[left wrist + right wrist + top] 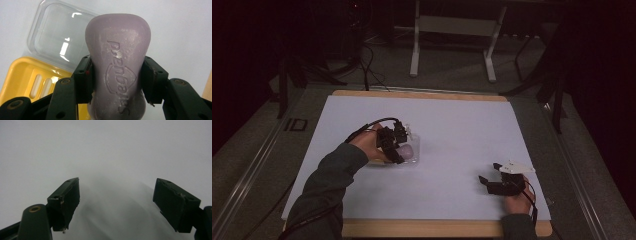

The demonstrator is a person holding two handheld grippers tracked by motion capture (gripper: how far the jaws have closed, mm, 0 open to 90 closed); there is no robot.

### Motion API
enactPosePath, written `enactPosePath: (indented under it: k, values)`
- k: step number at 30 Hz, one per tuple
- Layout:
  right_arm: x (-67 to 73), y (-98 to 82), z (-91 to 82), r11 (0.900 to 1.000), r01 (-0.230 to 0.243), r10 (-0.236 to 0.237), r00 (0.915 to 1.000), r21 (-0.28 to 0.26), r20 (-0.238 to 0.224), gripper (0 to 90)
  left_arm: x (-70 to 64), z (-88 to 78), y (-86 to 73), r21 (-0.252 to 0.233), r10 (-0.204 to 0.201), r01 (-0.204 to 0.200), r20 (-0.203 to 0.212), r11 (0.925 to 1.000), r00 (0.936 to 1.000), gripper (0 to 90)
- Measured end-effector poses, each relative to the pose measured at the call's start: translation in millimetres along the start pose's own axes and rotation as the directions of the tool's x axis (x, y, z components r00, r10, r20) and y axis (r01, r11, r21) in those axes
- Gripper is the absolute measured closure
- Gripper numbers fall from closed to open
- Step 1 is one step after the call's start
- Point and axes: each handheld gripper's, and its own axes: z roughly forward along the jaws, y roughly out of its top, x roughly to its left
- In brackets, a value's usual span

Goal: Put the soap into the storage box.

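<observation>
In the left gripper view, the left gripper [117, 82] had its two black jaws clamped on a pale purple bar of soap [117, 57], one pad pressed against each narrowed side of the bar. The bar stood in the middle of the frame, its rounded end rising above the jaws and its stamped lettering facing the camera. Behind it, in the upper left of the frame, lay a clear plastic lid [57, 35], and below that, at the lower left, a yellow soap dish [22, 77] with slots in its floor. The lid's lower edge overlapped the dish. In the high view, this gripper [404, 150] sat left of centre on the white sheet [462, 130], with the soap [406, 149] showing pale at its tip and the clear lid [414, 145] just beside it.

In the right gripper view, the right gripper [116, 203] held its jaws wide apart with nothing between them, only the bare white sheet [105, 150] beyond. In the high view, it [488, 176] rested at the lower right of the sheet, well apart from the soap, in the person's right hand [519, 202]. A wooden board [437, 228] edged the sheet along the bottom of the frame.
</observation>
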Motion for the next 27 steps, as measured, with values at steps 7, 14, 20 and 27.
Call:
enactPosePath:
  k: [7, 14, 20, 27]
  values:
    - [0.1, 0.0, 0.0, 1.0, 0.002, -0.002, 1.0, 0.0, 0.001, 21.2, 2.6, -4.1, -1.0, -0.012, -0.014, 0.014, -0.011, 0.9998, 0.9998, 50.0]
    - [0.1, 0.0, 0.0, 1.0, 0.002, -0.002, 1.0, 0.001, 0.001, 21.5, 5.6, -6.1, -1.6, -0.003, -0.036, 0.036, -0.019, 0.9993, 0.9992, 50.0]
    - [0.1, 0.0, 0.0, 1.0, 0.001, -0.001, 1.0, 0.0, 0.001, 21.4, 12.6, -7.6, -5.9, 0.002, -0.085, 0.085, -0.035, 0.9963, 0.9958, 50.0]
    - [0.3, 0.0, 0.0, 1.0, 0.002, -0.002, 1.0, 0.0, 0.003, 21.4, 19.5, -7.1, -12.0, 0.008, -0.137, 0.138, -0.04, 0.9905, 0.9897, 50.0]
